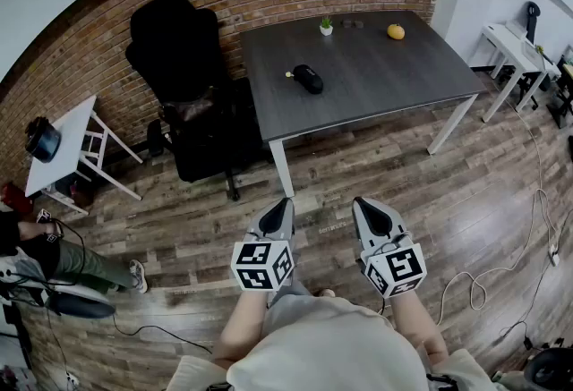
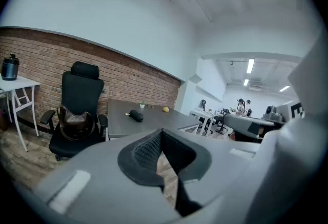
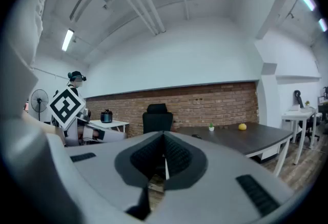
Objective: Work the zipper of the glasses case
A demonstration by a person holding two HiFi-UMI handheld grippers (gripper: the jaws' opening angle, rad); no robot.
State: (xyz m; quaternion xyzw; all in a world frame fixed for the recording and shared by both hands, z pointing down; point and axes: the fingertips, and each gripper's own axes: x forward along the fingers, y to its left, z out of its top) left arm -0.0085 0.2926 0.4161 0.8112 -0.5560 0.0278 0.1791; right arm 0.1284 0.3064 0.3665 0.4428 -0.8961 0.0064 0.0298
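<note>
1. Head view: left claw [image 1: 285, 204] and right claw [image 1: 362, 203] are held side by side, low and close to the person's body, over the wood floor [image 1: 466, 201].
2. Pose: both point away from the body toward the far tabletop [image 1: 376, 89]. Their tips lean slightly toward each other, and the marker cubes [image 1: 262, 265] sit at the near end. They are apart and not touching.
3. Both forearms [image 1: 242, 327] reach forward from the near edge of the frame, about parallel.
4. Left gripper view: left claw [image 2: 162, 133] has its jaws together, with nothing between the pads.
5. Right gripper view: right claw [image 3: 164, 138] likewise has its jaws closed and empty.
6. Glasses case [image 1: 308, 78]: dark, lying flat on the tabletop toward its left part, well apart from both claws. It is also seen far off in the left gripper view [image 2: 136, 115]. The zipper state is too small to tell.
7. On the far edge of the tabletop are a small potted plant [image 1: 326, 25] and, to its right, a yellow fruit [image 1: 396, 31].
8. A black office chair [image 1: 179, 67] stands just left of the tabletop, against the brick wall.
</note>
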